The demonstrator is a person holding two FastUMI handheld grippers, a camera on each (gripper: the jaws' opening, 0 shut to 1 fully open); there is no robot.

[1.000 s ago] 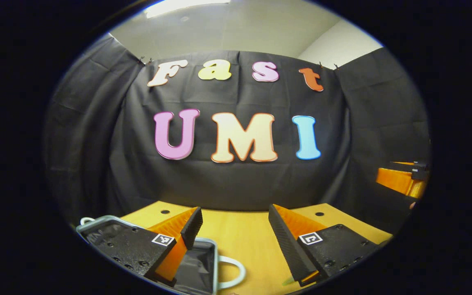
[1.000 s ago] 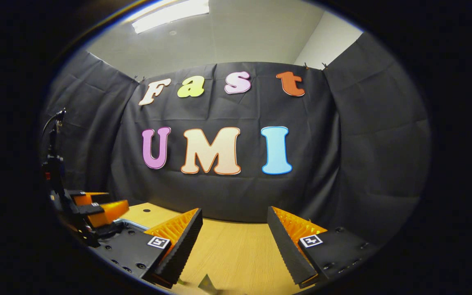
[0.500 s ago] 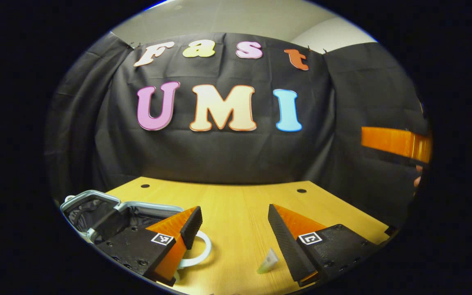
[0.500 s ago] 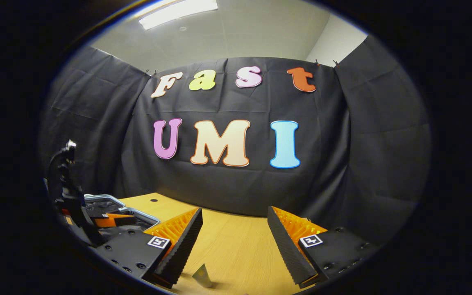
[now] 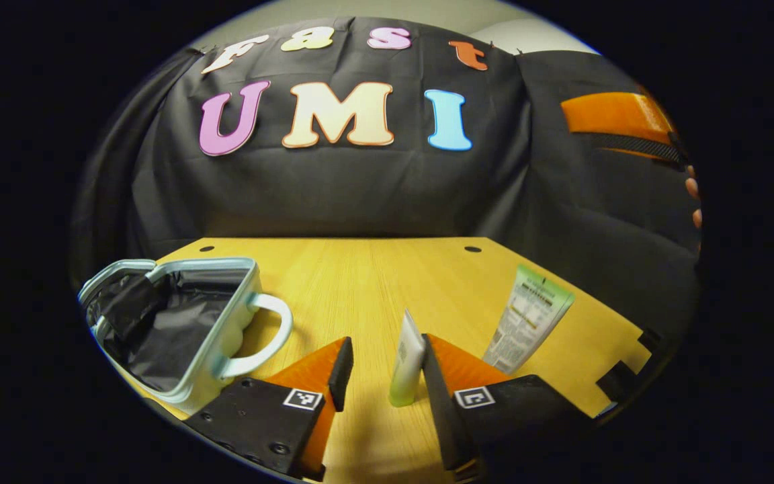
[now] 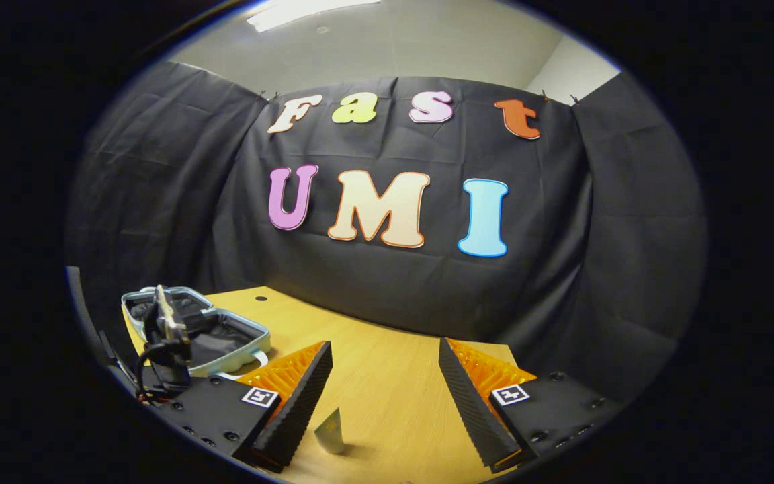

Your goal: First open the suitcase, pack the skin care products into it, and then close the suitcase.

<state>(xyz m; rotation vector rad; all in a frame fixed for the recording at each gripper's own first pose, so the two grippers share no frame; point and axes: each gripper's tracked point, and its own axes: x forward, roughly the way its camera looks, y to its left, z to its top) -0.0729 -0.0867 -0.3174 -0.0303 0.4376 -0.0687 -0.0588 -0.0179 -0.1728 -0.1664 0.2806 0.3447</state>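
Note:
A small pale-blue suitcase [image 5: 179, 323] lies open on the left of the wooden table [image 5: 373, 275], showing its dark lining and white handle [image 5: 273, 329]. A slim white-green tube [image 5: 407, 359] stands upright between the fingers of my left gripper [image 5: 385, 366]. It is close to the right-hand finger, with a gap to the other, so the gripper is open. A flat tube with a green end [image 5: 528, 316] lies to the right. My right gripper [image 6: 383, 376] hovers open over the table with nothing between its fingers, and a small tube [image 6: 330, 430] stands beside its left finger.
In the left gripper view the right gripper [image 5: 619, 121] is high on the right, held by a hand [image 5: 693, 198]. In the right gripper view the suitcase [image 6: 239, 333] is at left, behind the left gripper's body [image 6: 165, 343]. The table has small holes near its far edge.
My left gripper has tipped down toward the table and its fingers have narrowed around the upright tube. The suitcase and the second tube have come into its view. The right gripper shifted slightly.

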